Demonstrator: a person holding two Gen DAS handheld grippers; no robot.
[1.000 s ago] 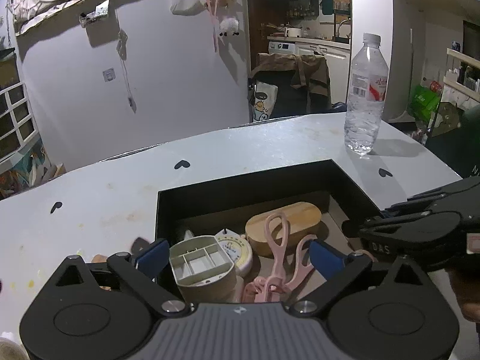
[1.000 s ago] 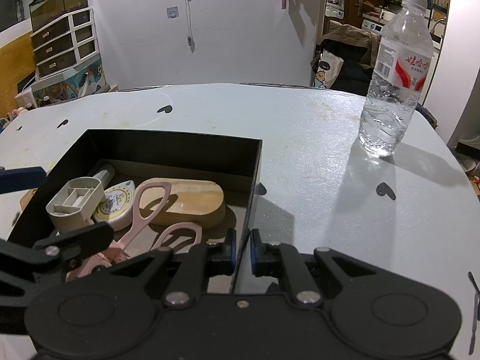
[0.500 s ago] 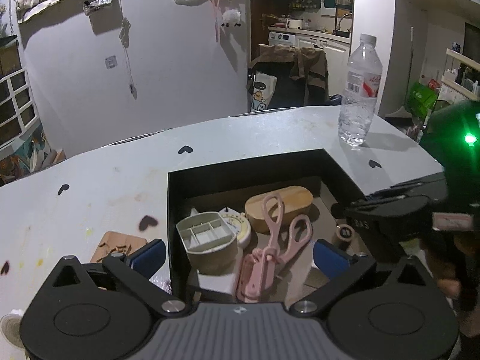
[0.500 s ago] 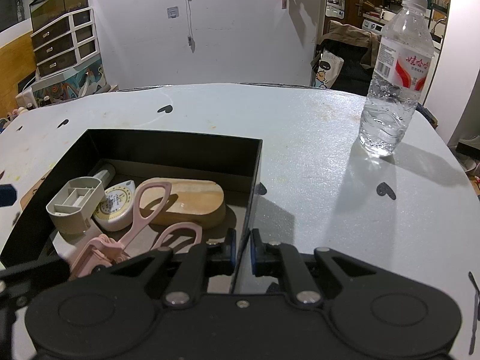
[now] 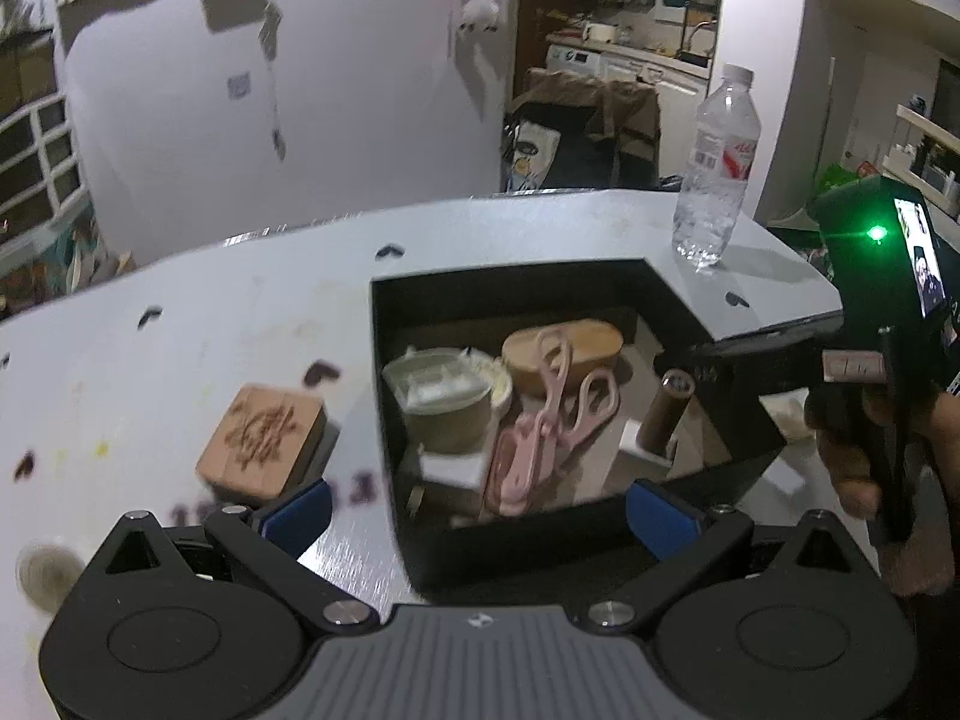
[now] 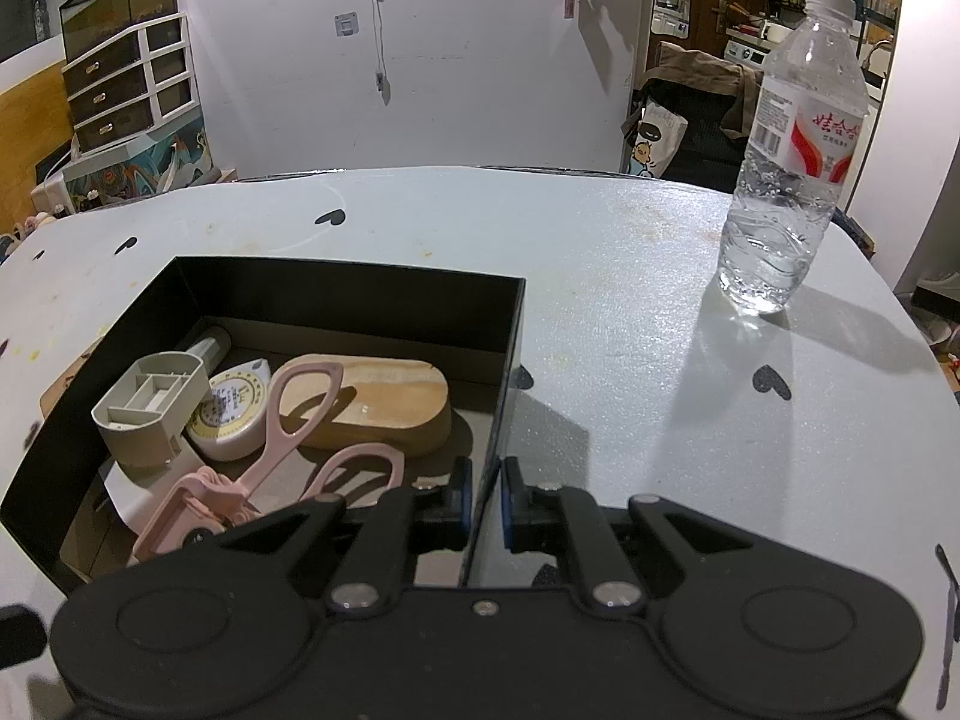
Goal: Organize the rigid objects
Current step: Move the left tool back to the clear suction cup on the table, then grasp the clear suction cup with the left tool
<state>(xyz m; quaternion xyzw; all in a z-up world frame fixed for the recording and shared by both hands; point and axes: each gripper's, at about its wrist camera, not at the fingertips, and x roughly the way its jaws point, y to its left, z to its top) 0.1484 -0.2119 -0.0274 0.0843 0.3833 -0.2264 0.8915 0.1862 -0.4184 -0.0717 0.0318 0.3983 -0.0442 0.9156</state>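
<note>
Right hand-held gripper [image 6: 485,501] pinches the box wall [image 6: 510,360], hiding its base.

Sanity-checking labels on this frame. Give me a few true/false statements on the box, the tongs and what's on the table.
1. The right tongs are shut on the wall of the black box. True.
2. The left tongs are shut on the pink scissors. False: they are open and hold nothing; the scissors lie inside the box.
3. The water bottle stands upright on the table, outside the box. True.
4. The carved wooden block is inside the box. False: it sits on the table, left of the box in the left wrist view.
5. The grey divided container is in the box. True.
</note>
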